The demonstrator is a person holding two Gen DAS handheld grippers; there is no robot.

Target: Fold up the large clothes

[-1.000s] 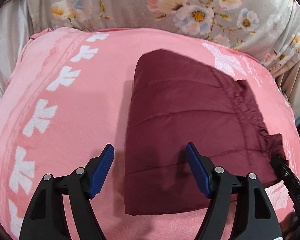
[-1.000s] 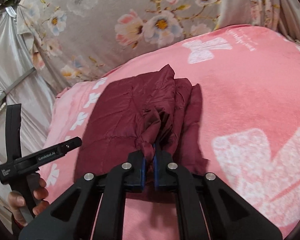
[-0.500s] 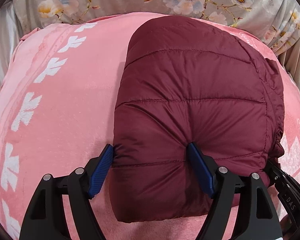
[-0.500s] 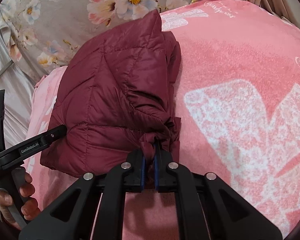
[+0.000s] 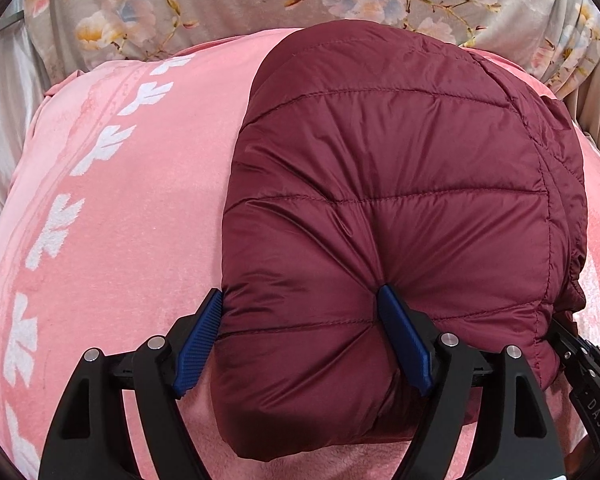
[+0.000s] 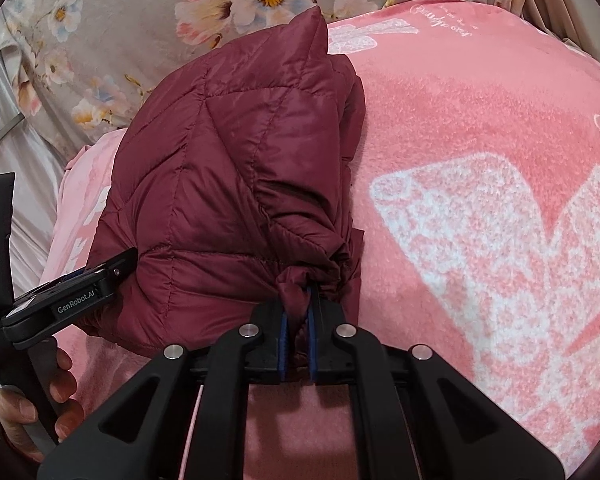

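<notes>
Jacket (image 5: 400, 184) corner between both jaws

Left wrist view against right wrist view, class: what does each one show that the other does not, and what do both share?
Only the left wrist view shows the left gripper with its blue pads against the near corner of the folded maroon quilted jacket.

Only the right wrist view shows the right gripper shut on a bunched bit of jacket, and a bare hand holding the other tool's handle.

Both show the jacket, the pink fleece blanket with white prints and the grey floral cloth behind.
</notes>
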